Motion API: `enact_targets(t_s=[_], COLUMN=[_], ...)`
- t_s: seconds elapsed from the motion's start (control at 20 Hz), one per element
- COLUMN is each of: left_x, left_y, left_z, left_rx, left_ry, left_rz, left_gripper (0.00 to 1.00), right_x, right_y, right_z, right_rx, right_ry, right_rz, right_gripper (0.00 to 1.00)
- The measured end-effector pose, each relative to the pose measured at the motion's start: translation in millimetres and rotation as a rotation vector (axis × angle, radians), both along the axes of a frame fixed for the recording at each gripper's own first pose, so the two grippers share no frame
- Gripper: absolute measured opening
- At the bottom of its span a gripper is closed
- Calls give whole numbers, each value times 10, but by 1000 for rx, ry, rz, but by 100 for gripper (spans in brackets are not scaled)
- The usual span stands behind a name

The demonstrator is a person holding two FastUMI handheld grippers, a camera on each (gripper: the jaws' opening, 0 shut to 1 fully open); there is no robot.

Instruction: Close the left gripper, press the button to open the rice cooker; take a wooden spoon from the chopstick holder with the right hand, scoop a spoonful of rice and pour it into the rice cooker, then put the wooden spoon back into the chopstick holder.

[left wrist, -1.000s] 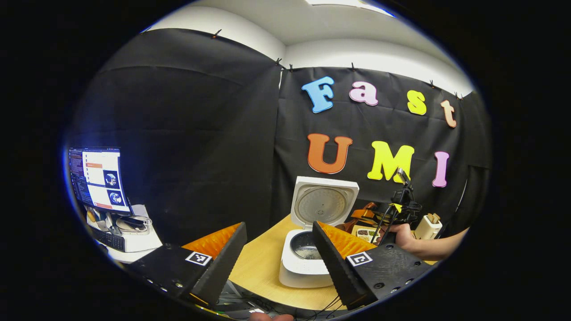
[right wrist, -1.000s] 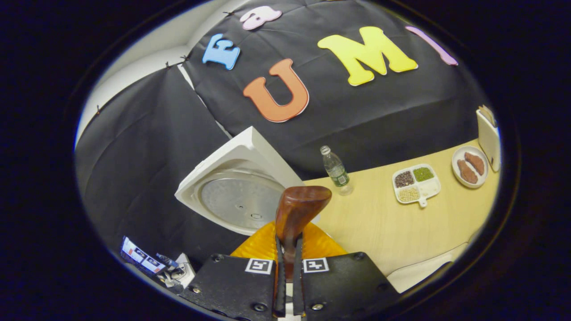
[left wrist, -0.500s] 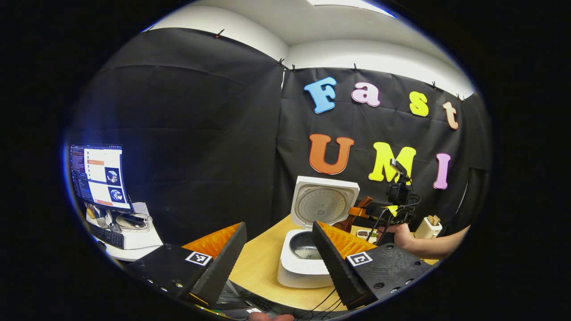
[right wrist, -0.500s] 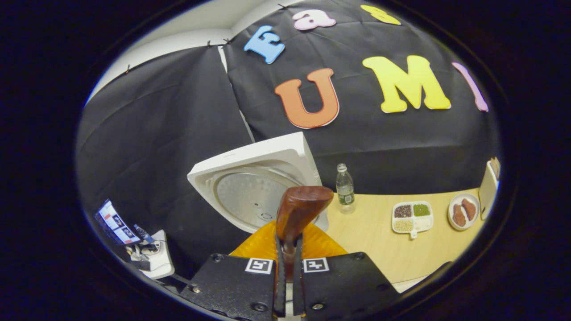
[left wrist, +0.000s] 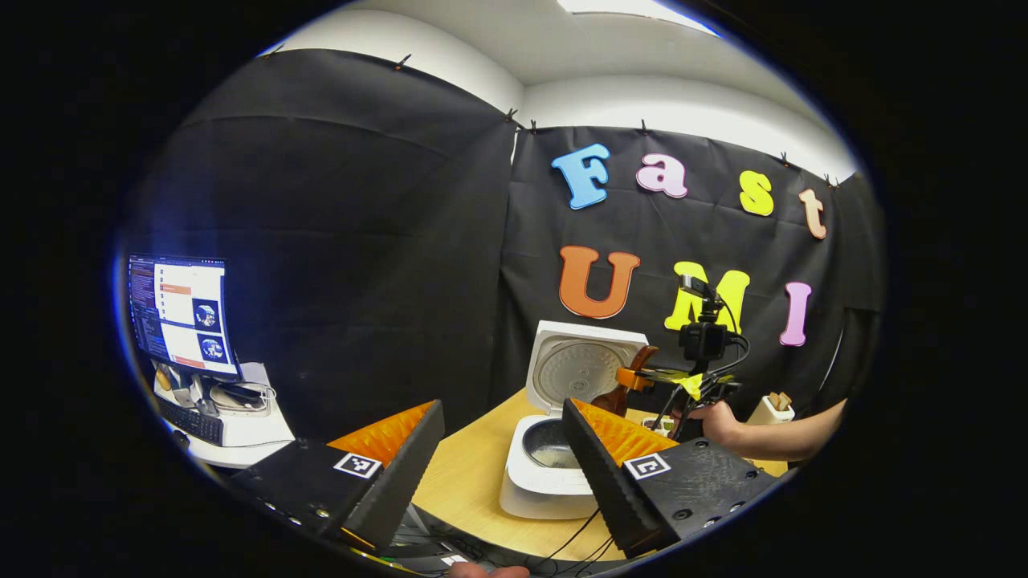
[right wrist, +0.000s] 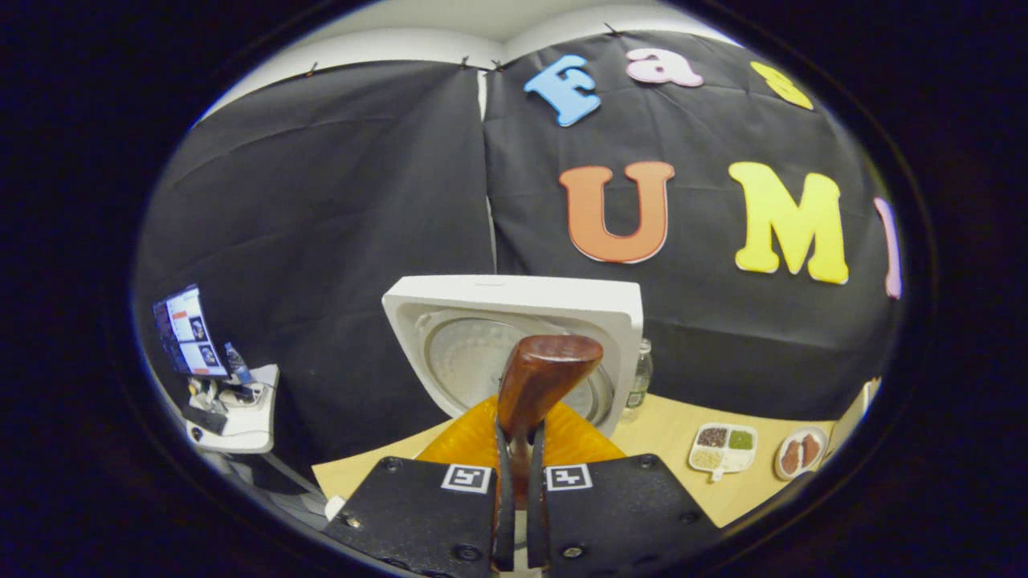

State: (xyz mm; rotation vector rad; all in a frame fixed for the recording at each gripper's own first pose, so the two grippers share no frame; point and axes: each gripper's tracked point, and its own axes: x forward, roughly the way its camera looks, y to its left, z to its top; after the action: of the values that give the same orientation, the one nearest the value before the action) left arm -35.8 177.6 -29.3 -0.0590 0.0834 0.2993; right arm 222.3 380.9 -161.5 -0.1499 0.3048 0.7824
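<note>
The white rice cooker stands on the wooden table with its lid raised; the dark inner pot holds a little rice. My left gripper is open, low in front of the cooker. My right gripper is shut on the brown wooden spoon, whose bowl stands up in front of the raised lid. In the left gripper view a hand holds the right gripper and the spoon level, just right of the lid. The white chopstick holder sits at the far right.
A divided dish of grains, a plate with brown pieces and a water bottle are on the table right of the cooker. A monitor and desk clutter sit off to the left. Cables hang over the table's near edge.
The right gripper has risen and swung level with the spoon, now facing the raised lid straight on. The left gripper has barely moved.
</note>
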Motion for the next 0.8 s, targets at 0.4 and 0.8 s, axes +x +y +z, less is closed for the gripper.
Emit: enact_targets(t_s=[0.4, 0.8], left_x=[-13, -40], left_y=[-7, -49], left_z=[46, 49], left_rx=[-3, -8], left_ry=[-7, -8], left_rz=[-17, -35], left_gripper=[94, 94], right_x=[-299, -373], right_y=[281, 298], right_z=[116, 236], right_rx=[-137, -163], right_ry=[-241, -296], right_rz=[147, 178], right_gripper=[11, 11])
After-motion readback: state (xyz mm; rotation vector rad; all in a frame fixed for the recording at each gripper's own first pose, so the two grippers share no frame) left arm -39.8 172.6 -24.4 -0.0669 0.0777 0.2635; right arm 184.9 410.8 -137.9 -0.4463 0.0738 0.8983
